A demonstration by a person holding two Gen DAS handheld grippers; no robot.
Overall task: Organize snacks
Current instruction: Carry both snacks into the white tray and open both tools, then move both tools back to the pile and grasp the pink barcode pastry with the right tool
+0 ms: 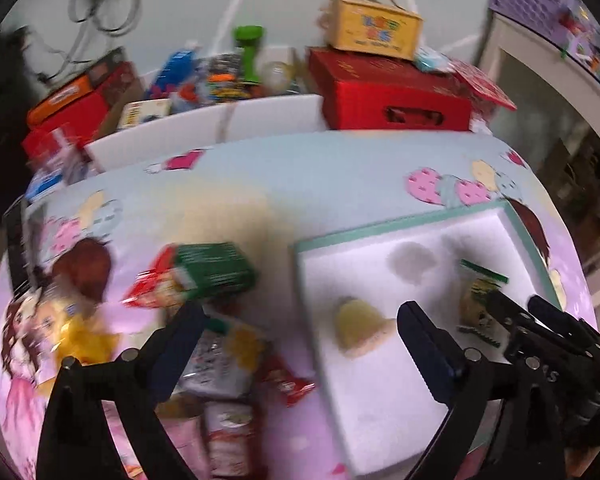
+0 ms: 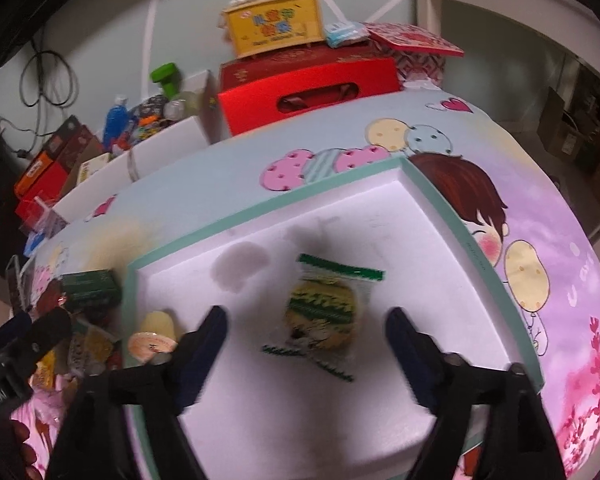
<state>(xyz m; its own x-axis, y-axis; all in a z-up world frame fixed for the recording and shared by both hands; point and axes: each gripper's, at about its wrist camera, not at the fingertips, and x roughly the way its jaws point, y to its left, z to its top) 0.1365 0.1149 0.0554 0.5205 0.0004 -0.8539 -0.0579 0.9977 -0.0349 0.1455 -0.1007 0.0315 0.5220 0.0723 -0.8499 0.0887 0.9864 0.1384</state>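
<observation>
Now, right gripper (image 2: 306,332): spread, empty, above green-edged clear cookie packet (image 2: 323,312) in white foam tray (image 2: 440,216);
left gripper (image 1: 300,332): spread, empty;
risk: thin packet may slip if pinched by its edge

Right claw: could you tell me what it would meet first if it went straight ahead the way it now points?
Probably the clear-wrapped snack with green edges, which lies in the white tray directly between the open right claw fingers. Nothing else shows in that line, though depth is hard to judge.

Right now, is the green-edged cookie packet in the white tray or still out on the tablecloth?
In the tray. The cookie packet lies flat on the white tray floor, inside its teal rim, between the open right gripper fingers.
</observation>
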